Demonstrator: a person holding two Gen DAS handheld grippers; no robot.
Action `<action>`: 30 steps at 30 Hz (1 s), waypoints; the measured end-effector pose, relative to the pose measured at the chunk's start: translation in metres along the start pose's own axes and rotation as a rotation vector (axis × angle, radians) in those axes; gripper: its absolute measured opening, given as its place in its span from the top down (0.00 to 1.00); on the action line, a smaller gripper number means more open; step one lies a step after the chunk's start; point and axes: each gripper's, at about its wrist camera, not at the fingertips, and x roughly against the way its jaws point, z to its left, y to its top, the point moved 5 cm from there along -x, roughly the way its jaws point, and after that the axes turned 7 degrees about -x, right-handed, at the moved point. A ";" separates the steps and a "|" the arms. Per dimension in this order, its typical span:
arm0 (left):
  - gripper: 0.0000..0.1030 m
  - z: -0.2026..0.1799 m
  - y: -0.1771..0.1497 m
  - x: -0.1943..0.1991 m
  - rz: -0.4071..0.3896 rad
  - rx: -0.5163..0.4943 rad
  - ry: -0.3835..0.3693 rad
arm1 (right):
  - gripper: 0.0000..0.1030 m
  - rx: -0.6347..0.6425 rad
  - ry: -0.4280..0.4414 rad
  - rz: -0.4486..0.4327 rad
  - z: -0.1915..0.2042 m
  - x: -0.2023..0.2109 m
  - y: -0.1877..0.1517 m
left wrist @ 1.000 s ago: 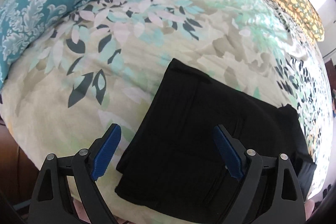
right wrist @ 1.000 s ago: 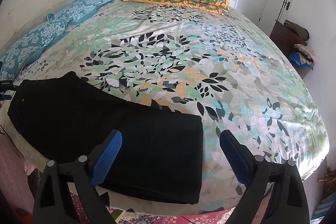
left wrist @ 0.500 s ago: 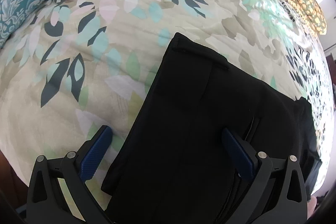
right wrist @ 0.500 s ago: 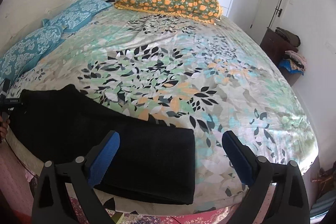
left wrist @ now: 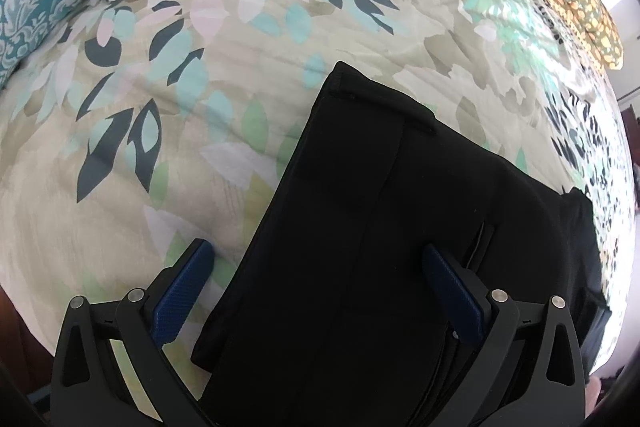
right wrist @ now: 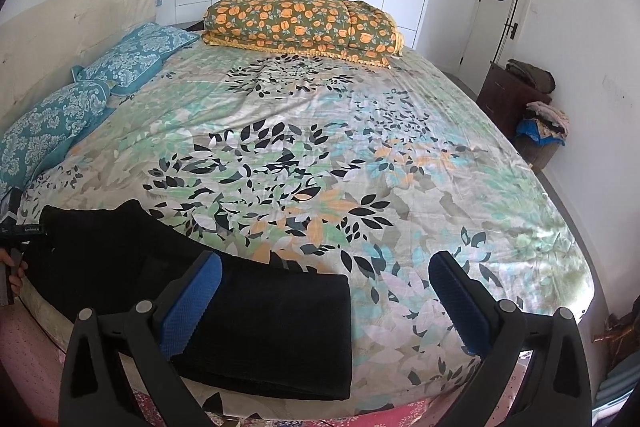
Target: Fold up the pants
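Black pants [left wrist: 384, 247] lie flat along the near edge of the bed, partly folded; they also show in the right wrist view [right wrist: 256, 319]. My left gripper [left wrist: 320, 283] is open and low over the waistband end, its left finger [left wrist: 184, 291] beside the pants' edge on the bedcover, its right finger [left wrist: 452, 291] over the fabric. My right gripper [right wrist: 328, 303] is open and empty, held above the folded leg end, with the fold's corner between its fingers. The left gripper's body shows at the far left of the right wrist view [right wrist: 16, 231].
The bed has a leaf-patterned cover [right wrist: 320, 155]. Teal pillows [right wrist: 80, 95] lie along the left by the headboard. A folded orange-flowered quilt [right wrist: 304, 23] lies at the far side. A dark cabinet with piled clothes [right wrist: 532, 107] stands at the right wall.
My left gripper has come down closer over the pants' waistband end. My right gripper has drawn back and risen a little. Both stay open.
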 end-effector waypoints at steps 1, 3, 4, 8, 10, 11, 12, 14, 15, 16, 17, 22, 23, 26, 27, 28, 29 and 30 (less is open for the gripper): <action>0.00 0.000 0.000 0.000 -0.001 0.000 0.000 | 0.01 -0.001 -0.002 0.000 -0.001 0.000 0.000; 0.00 0.000 0.000 0.000 -0.003 0.000 0.000 | 0.01 -0.004 -0.005 -0.004 -0.001 0.001 0.001; 0.00 0.000 0.000 0.000 -0.005 0.000 0.001 | 0.01 -0.005 -0.006 -0.005 -0.001 0.001 0.002; 0.00 0.000 0.000 0.001 -0.009 0.001 0.000 | 0.01 -0.004 -0.010 -0.007 -0.002 0.001 0.002; 0.00 0.000 -0.001 0.001 -0.009 0.002 0.002 | 0.01 -0.005 -0.008 -0.005 -0.002 0.001 0.002; 0.00 0.000 -0.001 0.001 -0.010 0.001 0.003 | 0.01 -0.004 -0.007 -0.004 -0.002 0.001 0.002; 0.00 0.000 -0.001 0.002 -0.014 0.000 0.003 | 0.01 -0.004 -0.008 -0.005 -0.002 0.001 0.002; 0.00 0.000 -0.002 0.002 -0.028 -0.001 0.003 | 0.01 -0.006 -0.007 -0.003 -0.003 0.001 0.002; 0.00 0.000 -0.003 0.003 -0.037 0.002 -0.001 | 0.01 -0.007 -0.007 -0.002 -0.004 0.000 0.001; 0.00 0.001 -0.005 0.003 -0.044 0.006 -0.007 | 0.01 -0.008 -0.008 -0.001 -0.005 0.000 0.001; 0.00 0.000 -0.007 0.005 -0.045 0.010 -0.016 | 0.01 -0.009 -0.009 0.000 -0.006 -0.001 0.000; 0.66 -0.020 -0.007 0.027 -0.016 -0.041 0.014 | 0.01 -0.016 0.002 0.008 -0.013 -0.006 -0.008; 0.83 -0.025 -0.008 0.034 -0.016 -0.067 0.051 | 0.01 -0.027 0.010 0.006 -0.016 -0.007 -0.009; 0.88 -0.039 -0.008 0.071 -0.041 -0.058 0.004 | 0.01 -0.057 0.037 0.005 -0.021 -0.010 -0.015; 0.88 -0.046 -0.007 0.089 -0.060 -0.025 -0.073 | 0.01 -0.060 0.039 0.007 -0.021 -0.011 -0.018; 0.88 -0.055 -0.007 0.109 -0.079 0.006 -0.162 | 0.01 -0.064 0.042 0.010 -0.023 -0.013 -0.021; 0.89 -0.070 -0.008 0.129 -0.094 0.026 -0.252 | 0.01 -0.072 0.045 0.015 -0.025 -0.016 -0.023; 0.89 -0.090 -0.010 0.148 -0.105 0.030 -0.336 | 0.01 -0.083 0.047 0.020 -0.028 -0.019 -0.026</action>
